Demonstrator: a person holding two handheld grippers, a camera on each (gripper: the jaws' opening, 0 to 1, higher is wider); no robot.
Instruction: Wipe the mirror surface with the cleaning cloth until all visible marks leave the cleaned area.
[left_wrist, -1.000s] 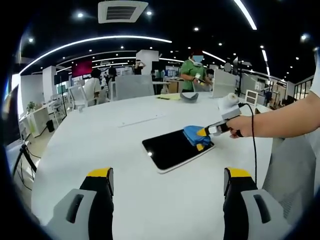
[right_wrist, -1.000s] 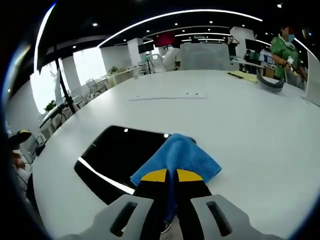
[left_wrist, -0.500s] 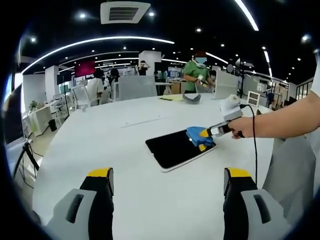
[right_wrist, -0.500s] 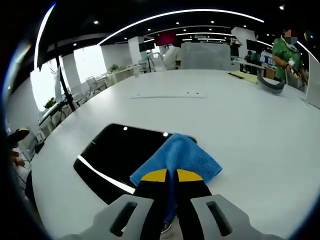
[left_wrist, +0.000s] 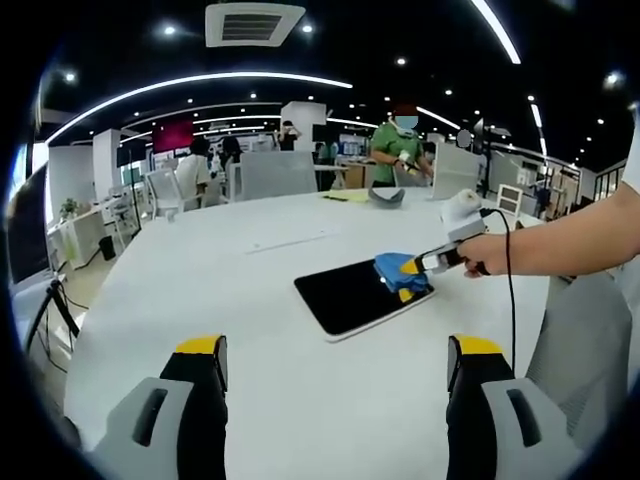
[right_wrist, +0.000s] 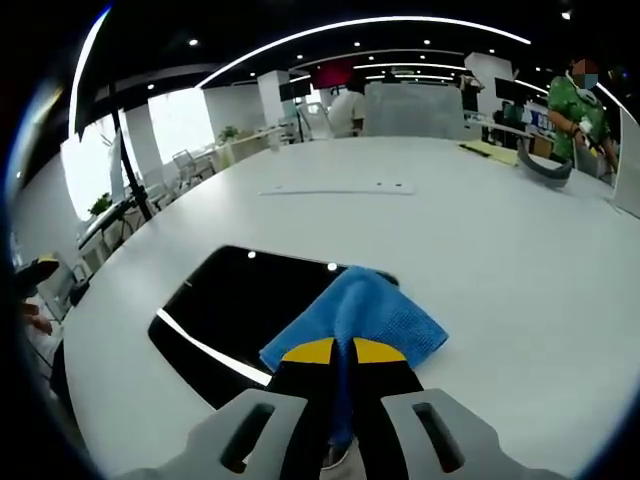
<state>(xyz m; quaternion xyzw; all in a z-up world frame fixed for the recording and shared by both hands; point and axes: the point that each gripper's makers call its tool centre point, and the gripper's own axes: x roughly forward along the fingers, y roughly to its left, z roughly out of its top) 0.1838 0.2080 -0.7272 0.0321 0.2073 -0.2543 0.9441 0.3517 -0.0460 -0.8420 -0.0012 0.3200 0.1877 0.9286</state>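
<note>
In the right gripper view, the right hand-held gripper (right_wrist: 343, 352) rises from the bottom with its yellow-tipped jaws pressed together on a fold of the blue cleaning cloth (right_wrist: 362, 318), which spreads forward from the tips and lies on the near right corner of the mirror (right_wrist: 240, 305). The mirror is a dark, flat rectangular panel with a pale edge, lying flat on the white tabletop (right_wrist: 500, 240); ceiling lights show as small bright dots on its surface, and the pictures are too coarse to tell whether any marks sit on it. In the left gripper view, the left hand-held gripper (left_wrist: 340, 365) has its two jaws standing wide apart with nothing between them, held over bare tabletop well short of the mirror (left_wrist: 350, 293). Further out in that view the right hand-held gripper (left_wrist: 408, 266) comes in from the right, held by a person's hand (left_wrist: 480, 252) with a black cable (left_wrist: 507, 290) looping down from it, and the cleaning cloth (left_wrist: 398, 272) rests on the far right end of the mirror. Beyond, a dark curved object (left_wrist: 384, 196) lies on the tabletop near its far edge, and a person in a green top (left_wrist: 395, 145) stands behind it under long ceiling light strips (left_wrist: 200, 82).
</note>
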